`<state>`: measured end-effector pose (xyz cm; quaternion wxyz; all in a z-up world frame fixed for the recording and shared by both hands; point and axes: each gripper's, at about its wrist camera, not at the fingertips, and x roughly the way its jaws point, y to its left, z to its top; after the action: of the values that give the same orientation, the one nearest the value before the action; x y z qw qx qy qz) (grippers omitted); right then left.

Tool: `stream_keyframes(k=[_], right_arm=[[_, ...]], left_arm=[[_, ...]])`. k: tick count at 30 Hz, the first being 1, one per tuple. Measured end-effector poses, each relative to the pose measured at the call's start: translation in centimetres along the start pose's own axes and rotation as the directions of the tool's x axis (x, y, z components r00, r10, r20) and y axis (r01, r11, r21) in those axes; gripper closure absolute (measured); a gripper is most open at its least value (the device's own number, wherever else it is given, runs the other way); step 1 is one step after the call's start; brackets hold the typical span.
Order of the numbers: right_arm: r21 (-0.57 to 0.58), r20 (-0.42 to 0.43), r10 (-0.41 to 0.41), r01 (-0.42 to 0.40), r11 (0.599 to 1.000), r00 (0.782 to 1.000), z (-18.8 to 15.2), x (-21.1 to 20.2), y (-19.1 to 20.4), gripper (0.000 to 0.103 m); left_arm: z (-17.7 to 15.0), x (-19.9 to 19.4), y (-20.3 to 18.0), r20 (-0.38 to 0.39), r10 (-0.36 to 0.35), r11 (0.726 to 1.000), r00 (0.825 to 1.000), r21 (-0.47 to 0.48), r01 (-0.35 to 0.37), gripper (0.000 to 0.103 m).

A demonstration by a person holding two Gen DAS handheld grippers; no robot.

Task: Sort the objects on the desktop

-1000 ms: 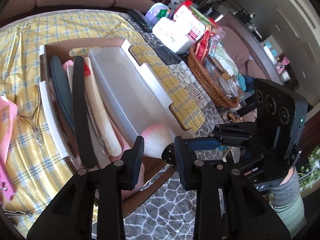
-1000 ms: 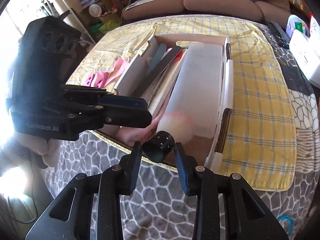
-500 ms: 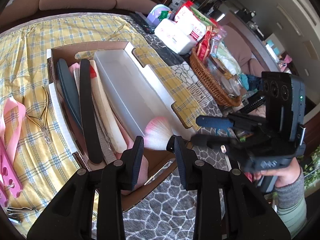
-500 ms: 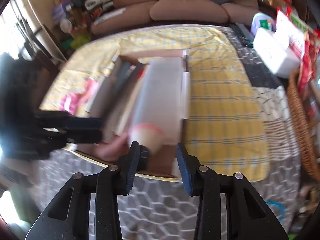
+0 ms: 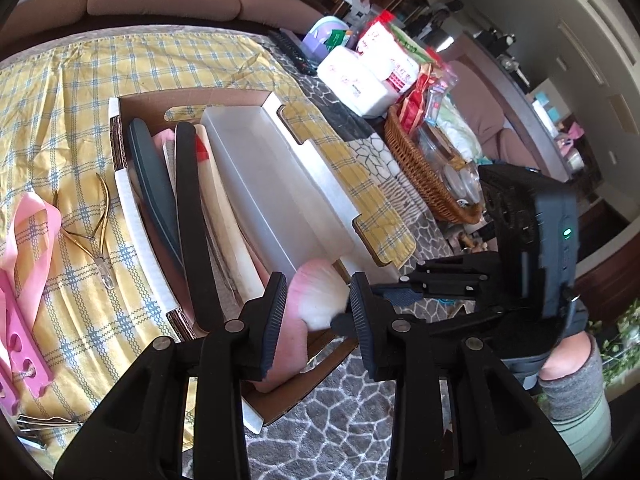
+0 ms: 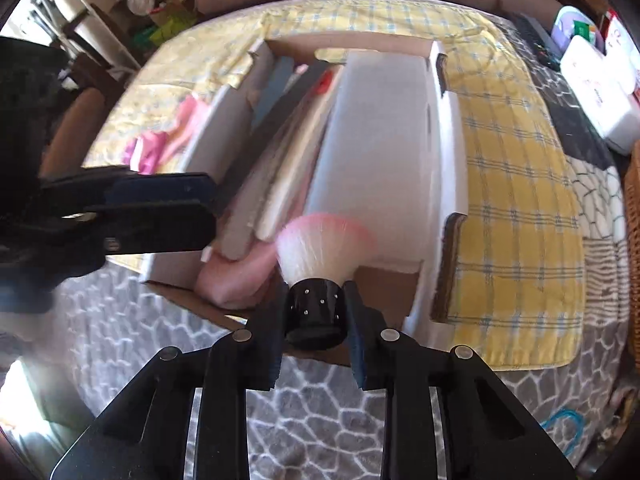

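lying on the yellow checked cloth at far left are pink toe separators (image 5: 16,344) and gold nippers (image 5: 98,236). next comes the cardboard box (image 5: 120,184) with long nail files (image 5: 188,216) and a frosted tray (image 5: 276,184). the left hand-held gripper (image 5: 316,312) hangs open and empty at the box's near end. the right hand-held gripper (image 6: 314,318) clamps the brush (image 6: 320,256) by its studded black base, bristles over the tray's near end. it looks light; the white, pink-tipped bristles are soft, so the rigid base is probably the right hold.
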<state>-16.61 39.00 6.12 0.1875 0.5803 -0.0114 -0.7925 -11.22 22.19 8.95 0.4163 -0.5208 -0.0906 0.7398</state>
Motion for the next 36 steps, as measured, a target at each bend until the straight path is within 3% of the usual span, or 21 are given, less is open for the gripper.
stream_keyframes(k=[2, 5, 9, 13, 17, 23, 26, 28, 29, 32, 33, 34, 36], right_arm=[[0.024, 0.031, 0.104, -0.105, 0.994, 0.994, -0.1, -0.8, -0.4, 0.077], [0.022, 0.050, 0.182, -0.183, 0.983, 0.982, 0.0, -1.7, -0.8, 0.077], [-0.034, -0.067, 0.241, -0.244, 0.969, 0.968, 0.5, -1.1, -1.4, 0.077], [-0.119, -0.184, 0.140, -0.163, 0.979, 0.973, 2.1, -0.1, -1.1, 0.074], [-0.258, -0.223, -0.108, 0.048, 0.965, 0.969, 3.3, -0.1, -0.3, 0.072], [-0.240, -0.093, -0.107, 0.082, 0.967, 0.990, 3.1, -2.8, 0.5, 0.072], [-0.190, -0.042, -0.131, 0.120, 0.974, 0.991, 2.8, -3.4, 0.8, 0.065], [-0.181, 0.001, -0.148, 0.146, 0.973, 0.989, 2.7, -3.8, 1.4, 0.050], [-0.169, 0.023, -0.147, 0.149, 0.974, 0.989, 2.1, -4.0, 1.5, 0.048], [-0.114, 0.078, -0.157, 0.165, 0.980, 0.985, 1.0, -5.1, 1.9, 0.035], [-0.104, 0.098, -0.168, 0.178, 0.978, 0.981, 0.7, -5.4, 2.1, 0.029], [-0.095, 0.116, -0.173, 0.184, 0.978, 0.978, 0.4, -5.8, 2.3, 0.023], [-0.067, 0.132, -0.164, 0.174, 0.983, 0.978, 0.0, -6.1, 2.5, 0.020]], left_arm=[[0.1, -0.2, 0.2, 0.007, -0.008, 1.000, 1.000, -0.009, 0.009, 0.073], [0.3, -0.3, 0.2, 0.006, -0.007, 1.000, 1.000, -0.010, 0.007, 0.073], [0.4, 0.2, 0.1, -0.005, -0.004, 1.000, 1.000, -0.014, 0.004, 0.070], [0.5, 1.0, -0.3, -0.020, 0.001, 1.000, 1.000, -0.008, -0.002, 0.070], [0.4, 1.6, -0.6, -0.033, 0.001, 1.000, 0.999, 0.000, -0.001, 0.070], [-0.2, 1.1, -1.0, -0.034, 0.014, 1.000, 0.999, 0.021, -0.013, 0.070], [-0.6, 0.1, -1.5, -0.023, 0.063, 0.996, 0.998, 0.065, -0.062, 0.066], [-1.1, -0.7, -1.9, -0.011, 0.107, 0.989, 0.994, 0.101, -0.105, 0.063], [-1.3, -1.1, -2.1, -0.005, 0.129, 0.985, 0.992, 0.116, -0.127, 0.061], [-2.3, -2.4, -2.4, 0.022, 0.208, 0.966, 0.978, 0.152, -0.209, 0.036], [-2.7, -2.9, -2.5, 0.032, 0.227, 0.961, 0.973, 0.156, -0.230, 0.021], [-3.1, -3.4, -2.5, 0.041, 0.236, 0.958, 0.971, 0.156, -0.239, 0.013], [-3.6, -4.3, -2.4, 0.048, 0.250, 0.955, 0.967, 0.154, -0.255, 0.008]])
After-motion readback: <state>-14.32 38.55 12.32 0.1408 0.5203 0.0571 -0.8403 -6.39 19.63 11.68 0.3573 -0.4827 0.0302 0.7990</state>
